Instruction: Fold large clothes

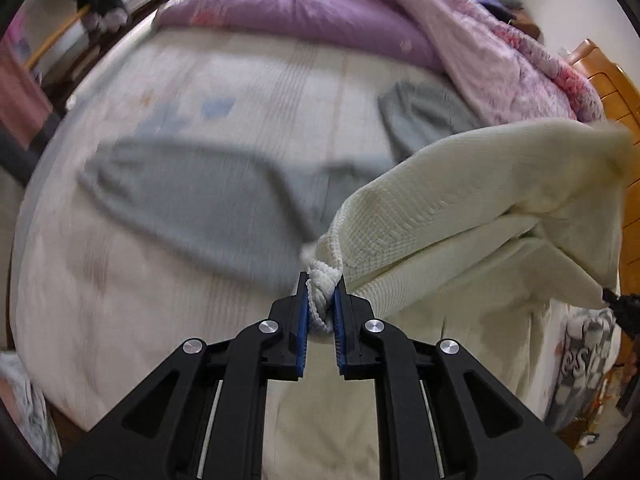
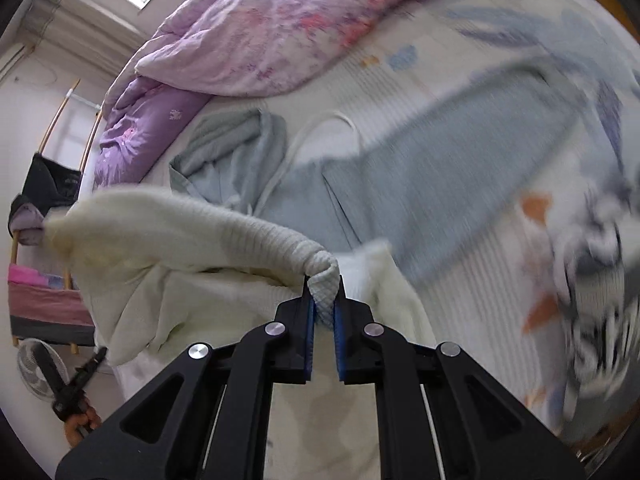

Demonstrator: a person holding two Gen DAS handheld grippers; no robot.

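Over the bed, both grippers, left and right, pinch the cream garment aloft; folding looks barely begun, grey clothes waiting.

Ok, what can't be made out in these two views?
- Left wrist: grey garment on the bed, smeared by motion blur; its type is unclear.
- Right wrist: black-and-white cloth at the right edge, blurred.
- Both views: cream garment hangs bunched, its lower part hidden; type unreadable.
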